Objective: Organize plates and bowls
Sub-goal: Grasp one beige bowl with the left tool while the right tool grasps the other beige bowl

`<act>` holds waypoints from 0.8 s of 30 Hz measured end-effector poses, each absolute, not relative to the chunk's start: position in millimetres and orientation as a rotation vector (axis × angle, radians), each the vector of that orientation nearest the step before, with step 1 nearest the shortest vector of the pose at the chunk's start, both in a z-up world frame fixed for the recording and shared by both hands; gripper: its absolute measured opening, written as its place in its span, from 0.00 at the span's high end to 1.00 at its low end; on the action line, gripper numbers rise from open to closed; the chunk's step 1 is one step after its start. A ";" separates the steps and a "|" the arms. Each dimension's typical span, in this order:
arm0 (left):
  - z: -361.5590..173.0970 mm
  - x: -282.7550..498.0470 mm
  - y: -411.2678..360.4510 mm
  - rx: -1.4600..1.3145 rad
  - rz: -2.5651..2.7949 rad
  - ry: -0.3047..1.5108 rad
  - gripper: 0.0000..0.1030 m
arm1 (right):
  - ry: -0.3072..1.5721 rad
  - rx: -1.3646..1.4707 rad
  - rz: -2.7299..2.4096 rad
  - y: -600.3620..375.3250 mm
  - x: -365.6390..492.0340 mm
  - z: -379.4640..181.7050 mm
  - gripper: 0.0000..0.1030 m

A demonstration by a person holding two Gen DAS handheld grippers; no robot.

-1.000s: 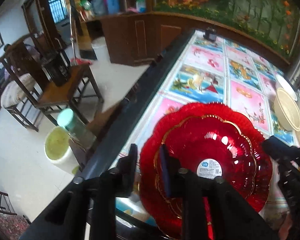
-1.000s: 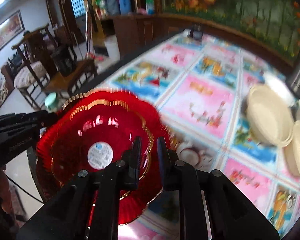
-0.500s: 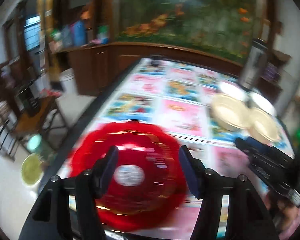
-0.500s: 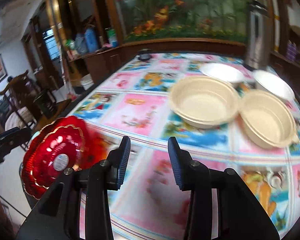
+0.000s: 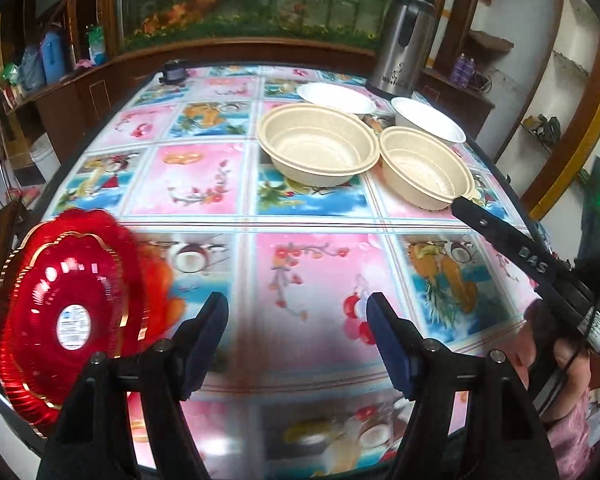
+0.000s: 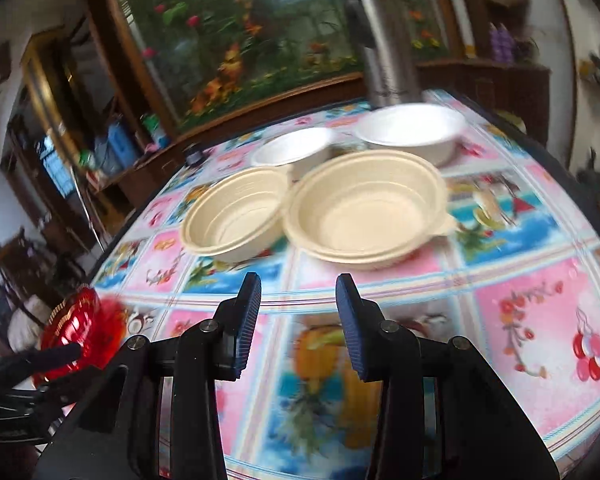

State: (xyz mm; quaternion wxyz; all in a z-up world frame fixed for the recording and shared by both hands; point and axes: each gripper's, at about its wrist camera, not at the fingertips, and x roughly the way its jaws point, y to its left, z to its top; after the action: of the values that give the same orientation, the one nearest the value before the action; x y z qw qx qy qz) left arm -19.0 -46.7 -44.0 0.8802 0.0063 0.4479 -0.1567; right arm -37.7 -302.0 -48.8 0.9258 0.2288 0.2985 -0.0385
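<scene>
Left wrist view: the left gripper [image 5: 296,320] hangs over a table [image 5: 312,216] covered in a cloth of pink and blue picture squares. Its jaws have just been opening and stand wide apart with nothing between them, only cloth below. One red plate [image 5: 66,308] with gold trim and a white sticker at its centre lies at the table's near left corner, beside the left finger and clear of it. Toward the far right stand four bowls: two cream bowls [image 5: 318,144] side by side, rims nearly touching, and two white bowls [image 5: 336,98] behind them. One steel flask [image 5: 406,40] stands at the far edge behind the bowls. The right gripper [image 5: 458,204] reaches in from the right, its tip just beside the nearer cream bowl; a hand [image 5: 560,356] holds it.

Right wrist view: the right gripper [image 6: 298,304] is released, jaws partly apart and empty, pointing at the two cream bowls [image 6: 366,208] just ahead. Two white bowls [image 6: 410,128] sit behind them, with the flask [image 6: 384,48] farther back. The red plate [image 6: 80,328] shows blurred at the left edge.
</scene>
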 end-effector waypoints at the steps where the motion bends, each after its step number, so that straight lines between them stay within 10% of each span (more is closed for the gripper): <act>1: -45.6 -14.6 -49.6 0.007 -0.322 0.945 0.30 | 0.613 0.491 -0.075 -306.8 -39.1 -50.4 0.62; 24: -44.3 118.7 -5.6 -0.363 0.038 1.056 0.25 | 0.781 0.869 0.103 -286.9 66.4 -84.5 0.62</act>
State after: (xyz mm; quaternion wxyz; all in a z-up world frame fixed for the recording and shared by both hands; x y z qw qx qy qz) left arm 118.7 -5.6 -44.3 0.8479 -0.1722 0.5010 0.0182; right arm 66.4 -286.9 -84.5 0.8329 0.4099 0.3685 0.0488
